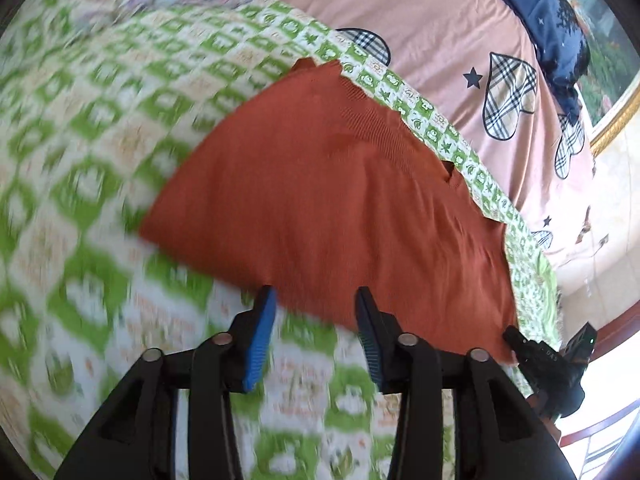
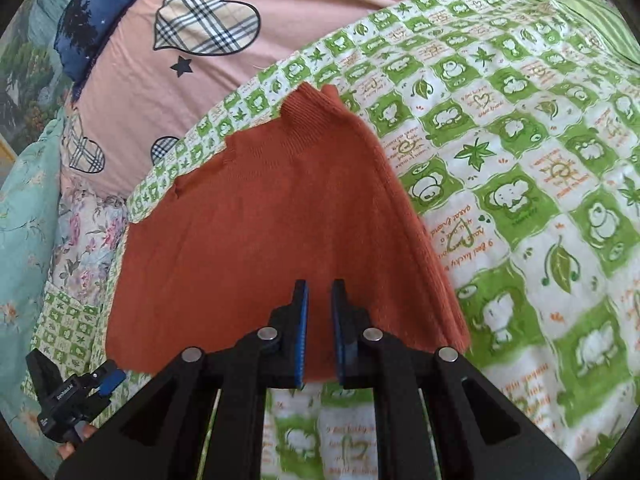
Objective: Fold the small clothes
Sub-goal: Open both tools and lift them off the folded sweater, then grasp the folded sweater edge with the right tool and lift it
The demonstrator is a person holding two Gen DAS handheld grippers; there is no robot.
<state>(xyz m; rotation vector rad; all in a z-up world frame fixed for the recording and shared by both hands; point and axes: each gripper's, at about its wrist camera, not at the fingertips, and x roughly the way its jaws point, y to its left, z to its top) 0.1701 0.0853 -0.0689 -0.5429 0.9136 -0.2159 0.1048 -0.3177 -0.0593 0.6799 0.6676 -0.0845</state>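
A rust-orange knit garment (image 1: 332,192) lies flat, folded, on a green-and-white checked blanket (image 1: 100,128). In the left wrist view my left gripper (image 1: 316,300) is open, its blue pads at the garment's near edge with nothing between them. In the right wrist view the garment (image 2: 256,220) has its ribbed collar at the far end and a folded edge on the right. My right gripper (image 2: 319,296) has its jaws nearly together over the garment's near edge, with cloth between them. The left gripper (image 2: 72,392) shows at the lower left of that view.
The checked blanket (image 2: 520,184) lies over a pink sheet (image 1: 432,32) with plaid hearts. A dark blue cloth (image 1: 552,20) lies at the far side. Floral bedding (image 2: 80,248) lies beside the blanket. The right gripper (image 1: 548,364) shows at the garment's corner in the left wrist view.
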